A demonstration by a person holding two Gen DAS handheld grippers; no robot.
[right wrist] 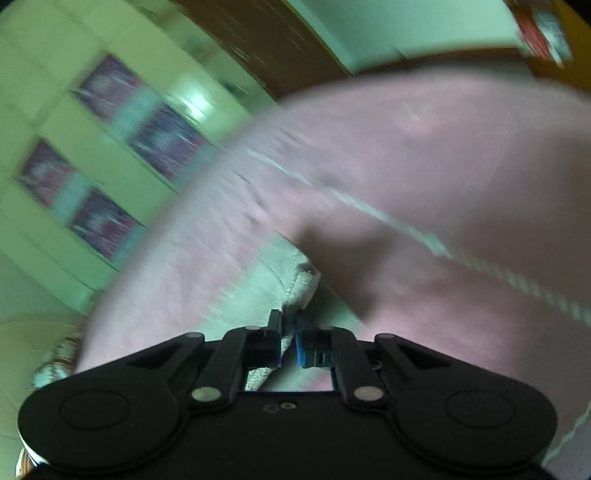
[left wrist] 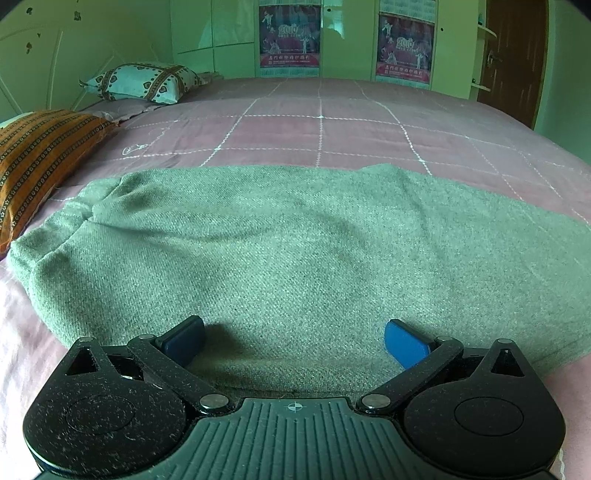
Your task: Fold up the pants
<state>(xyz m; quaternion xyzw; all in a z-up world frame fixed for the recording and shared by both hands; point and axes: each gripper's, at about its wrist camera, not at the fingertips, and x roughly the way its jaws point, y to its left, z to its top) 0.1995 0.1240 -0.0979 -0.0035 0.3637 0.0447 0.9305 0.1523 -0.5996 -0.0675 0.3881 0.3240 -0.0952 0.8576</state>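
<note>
Green knit pants lie spread across the pink bedspread, filling the middle of the left wrist view. My left gripper hovers low over their near edge, jaws wide apart, blue pads empty. In the blurred right wrist view my right gripper is shut on a pale green edge of the pants, and the cloth runs up from between the blue pads onto the bedspread.
An orange striped pillow and a patterned white pillow lie at the bed's left. A wardrobe with two posters stands behind the bed. A brown door is at the right.
</note>
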